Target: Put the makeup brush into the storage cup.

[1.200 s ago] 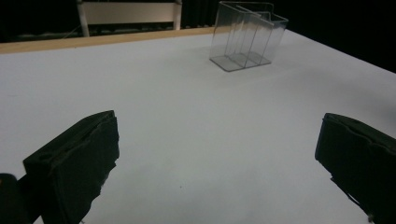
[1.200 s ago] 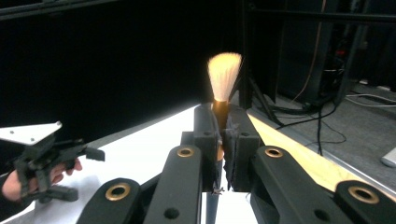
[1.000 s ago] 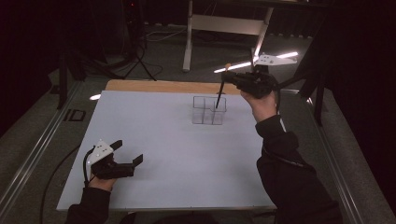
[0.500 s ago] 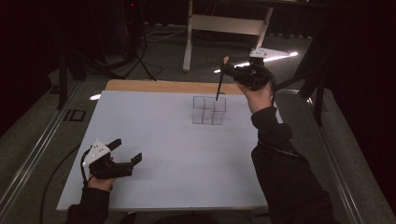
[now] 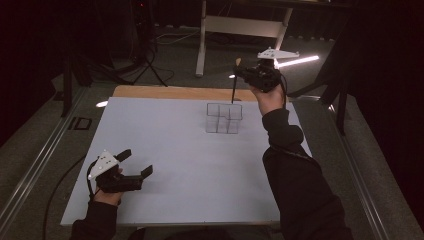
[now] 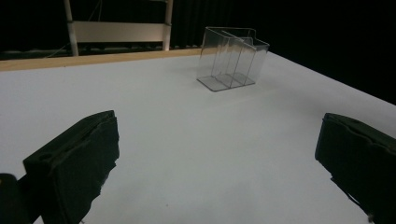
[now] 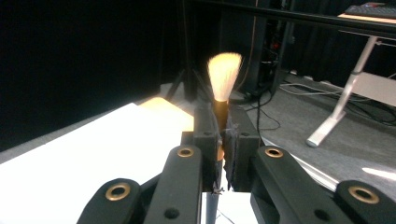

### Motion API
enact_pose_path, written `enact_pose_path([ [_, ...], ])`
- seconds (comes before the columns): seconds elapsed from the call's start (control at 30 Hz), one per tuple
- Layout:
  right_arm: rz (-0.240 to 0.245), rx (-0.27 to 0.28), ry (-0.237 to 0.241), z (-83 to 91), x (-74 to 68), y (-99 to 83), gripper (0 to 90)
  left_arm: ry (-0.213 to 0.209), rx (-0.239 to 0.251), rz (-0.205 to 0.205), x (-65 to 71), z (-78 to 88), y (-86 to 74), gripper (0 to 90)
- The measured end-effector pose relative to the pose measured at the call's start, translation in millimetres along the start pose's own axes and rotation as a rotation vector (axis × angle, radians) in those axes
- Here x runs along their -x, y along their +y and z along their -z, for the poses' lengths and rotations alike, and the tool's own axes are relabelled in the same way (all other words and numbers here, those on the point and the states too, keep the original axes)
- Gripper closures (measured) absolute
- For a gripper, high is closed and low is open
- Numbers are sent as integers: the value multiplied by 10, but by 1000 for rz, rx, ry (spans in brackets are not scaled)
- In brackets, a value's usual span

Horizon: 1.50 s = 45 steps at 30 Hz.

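Note:
A clear plastic organiser (image 5: pixel 224 118) with several compartments stands on the white table top (image 5: pixel 165 145), toward the back right. Above its right rear corner my right gripper (image 5: pixel 240 74) is shut on a makeup brush (image 5: pixel 233 87), bristles up and dark handle hanging down toward the organiser. In the right gripper view the pale bristles (image 7: pixel 224 72) rise above the closed jaws. My left gripper (image 5: pixel 136 164) rests near the table's front left edge, open with nothing between its fingers (image 6: pixel 77 161). From the left gripper view the organiser (image 6: pixel 232 58) stands far ahead.
A wooden strip (image 5: pixel 175 93) runs along the table's far edge. A white desk frame (image 5: pixel 240 25) and cables lie on the floor beyond. A metal rail (image 5: pixel 35 165) runs along the left side. A bright light bar (image 5: pixel 295 61) glows behind the right hand.
The right hand has carried the brush a little up the picture, toward the table's far side, beyond the organiser's rear edge. The left gripper has stayed where it was.

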State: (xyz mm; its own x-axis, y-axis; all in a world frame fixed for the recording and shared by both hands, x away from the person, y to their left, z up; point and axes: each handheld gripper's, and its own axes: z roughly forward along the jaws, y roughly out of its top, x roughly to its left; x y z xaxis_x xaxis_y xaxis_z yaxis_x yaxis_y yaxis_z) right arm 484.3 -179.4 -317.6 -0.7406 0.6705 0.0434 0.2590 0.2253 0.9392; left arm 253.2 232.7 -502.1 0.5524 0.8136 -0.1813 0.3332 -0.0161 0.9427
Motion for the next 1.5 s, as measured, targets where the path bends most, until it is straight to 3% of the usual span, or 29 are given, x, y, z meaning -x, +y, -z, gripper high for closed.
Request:
enact_pose_path([
  [0.33, 16, -16, -15, -191, -41, -111, 845, -9, -2, 3, 4, 3, -3, 0],
  [0.47, -13, -29, -15, -301, -17, -220, 845, -11, 0, 10, -1, 9, -4, 1],
  [1.1, -48, -72, -28, -575, 85, -653, 844, -19, -4, 12, 0, 17, -3, 1],
  [1.5, -70, -93, -29, -632, 88, -796, 844, -22, 0, 13, 14, 24, 6, 1],
])
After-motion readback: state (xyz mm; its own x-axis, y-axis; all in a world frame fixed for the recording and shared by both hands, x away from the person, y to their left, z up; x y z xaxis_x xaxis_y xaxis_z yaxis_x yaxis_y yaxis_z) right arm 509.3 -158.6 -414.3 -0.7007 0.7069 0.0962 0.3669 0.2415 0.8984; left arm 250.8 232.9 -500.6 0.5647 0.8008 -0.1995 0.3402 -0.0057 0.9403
